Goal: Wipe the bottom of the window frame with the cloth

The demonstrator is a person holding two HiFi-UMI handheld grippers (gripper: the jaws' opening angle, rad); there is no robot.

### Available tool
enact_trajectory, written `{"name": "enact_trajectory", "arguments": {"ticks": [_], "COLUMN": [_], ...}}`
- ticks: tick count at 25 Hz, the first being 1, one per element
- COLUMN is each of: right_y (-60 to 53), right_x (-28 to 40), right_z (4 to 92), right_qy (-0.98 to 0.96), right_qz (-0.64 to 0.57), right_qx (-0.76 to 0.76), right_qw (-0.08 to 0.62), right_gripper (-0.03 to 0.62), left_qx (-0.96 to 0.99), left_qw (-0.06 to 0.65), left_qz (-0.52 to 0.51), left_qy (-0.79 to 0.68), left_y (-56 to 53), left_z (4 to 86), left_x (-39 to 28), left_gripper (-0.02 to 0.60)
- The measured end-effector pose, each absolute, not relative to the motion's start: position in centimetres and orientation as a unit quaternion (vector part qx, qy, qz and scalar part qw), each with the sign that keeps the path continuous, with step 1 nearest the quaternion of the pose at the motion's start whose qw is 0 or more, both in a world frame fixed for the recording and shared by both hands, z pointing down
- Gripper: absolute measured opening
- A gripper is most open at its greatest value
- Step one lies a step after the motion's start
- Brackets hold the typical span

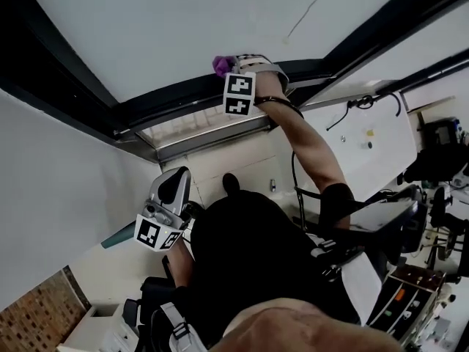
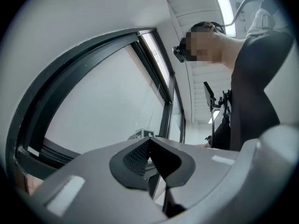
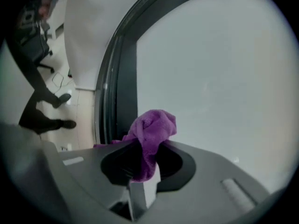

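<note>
Window frame (image 1: 176, 101), upper centre: your right claw (image 3: 145, 147) pinches bunched cloth (image 3: 154, 124), which may slip under rubbing; left claw (image 2: 149, 143) closed, empty.

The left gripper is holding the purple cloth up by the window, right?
No, the right gripper holds the purple cloth up by the window; the right gripper view shows its jaws shut on it.

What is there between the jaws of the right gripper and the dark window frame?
Only the bunched purple cloth, clamped in the right gripper and sticking out toward the dark window frame. The right gripper view shows this; contact cannot be judged.
</note>
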State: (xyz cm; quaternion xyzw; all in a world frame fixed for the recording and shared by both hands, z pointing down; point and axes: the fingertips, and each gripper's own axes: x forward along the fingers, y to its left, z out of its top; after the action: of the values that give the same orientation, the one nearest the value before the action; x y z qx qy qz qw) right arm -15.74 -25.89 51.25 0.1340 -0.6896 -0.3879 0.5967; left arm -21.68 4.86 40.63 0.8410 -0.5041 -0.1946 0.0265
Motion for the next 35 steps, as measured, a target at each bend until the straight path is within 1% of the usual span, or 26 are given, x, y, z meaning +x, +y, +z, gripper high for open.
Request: {"name": "enact_trajectory", "arguments": {"ticks": [2, 6, 9, 11, 13, 17, 20, 24, 27, 30, 32, 33, 35], "right_y": [-26.9, -27.0, -25.6, -22.4, -19.4, -21.3, -23.8, -26.2, -26.3, -24.7, -21.2, -19.1, -16.2], "right_x": [-16.2, -16.1, -15.4, -14.0, -12.7, -13.5, -15.0, -16.2, -16.1, -15.0, -13.0, -11.9, -10.6], "right_z": [54.1, 54.9, 55.1, 55.6, 55.3, 51.9, 51.2, 54.2, 54.7, 54.9, 55.9, 56.3, 55.6], "right_qy": [-0.644, -0.619, -0.627, -0.642, -0.665, -0.695, -0.7, -0.649, -0.62, -0.632, -0.652, -0.669, -0.711], "right_qz": [-0.42, -0.441, -0.417, -0.379, -0.35, -0.371, -0.382, -0.433, -0.457, -0.433, -0.39, -0.366, -0.334], "right_qx": [0.115, 0.119, 0.094, 0.037, 0.0, 0.079, 0.11, 0.11, 0.114, 0.092, 0.037, 0.01, 0.004], "right_qw": [0.629, 0.639, 0.651, 0.666, 0.66, 0.611, 0.593, 0.616, 0.627, 0.637, 0.649, 0.647, 0.618], "right_gripper": [0.072, 0.061, 0.061, 0.067, 0.069, 0.069, 0.071, 0.067, 0.066, 0.064, 0.069, 0.069, 0.069], "left_qx": [0.838, 0.831, 0.829, 0.828, 0.827, 0.827, 0.829, 0.828, 0.827, 0.827, 0.827, 0.827, 0.827], "left_qw": [0.027, 0.027, 0.026, 0.026, 0.03, 0.033, 0.029, 0.031, 0.035, 0.034, 0.033, 0.033, 0.034], "left_qz": [-0.196, -0.194, -0.195, -0.194, -0.192, -0.19, -0.188, -0.186, -0.187, -0.188, -0.188, -0.187, -0.184], "left_qy": [-0.508, -0.521, -0.524, -0.526, -0.528, -0.529, -0.527, -0.528, -0.529, -0.529, -0.529, -0.53, -0.53], "left_y": [5.2, 5.5, 5.6, 5.7, 5.7, 5.4, 5.4, 5.7, 5.7, 5.8, 5.8, 5.8, 5.7], "left_z": [40.7, 40.9, 41.2, 41.2, 41.3, 41.6, 41.3, 41.3, 41.6, 41.6, 41.4, 41.4, 41.4], "left_x": [-21.8, -22.9, -23.1, -23.0, -23.1, -23.6, -23.2, -22.9, -22.8, -22.6, -22.4, -22.4, -22.9], "left_gripper": [0.0, 0.0, 0.0, 0.0, 0.0, 0.0, 0.0, 0.0, 0.0, 0.0, 0.0, 0.0, 0.0]}}
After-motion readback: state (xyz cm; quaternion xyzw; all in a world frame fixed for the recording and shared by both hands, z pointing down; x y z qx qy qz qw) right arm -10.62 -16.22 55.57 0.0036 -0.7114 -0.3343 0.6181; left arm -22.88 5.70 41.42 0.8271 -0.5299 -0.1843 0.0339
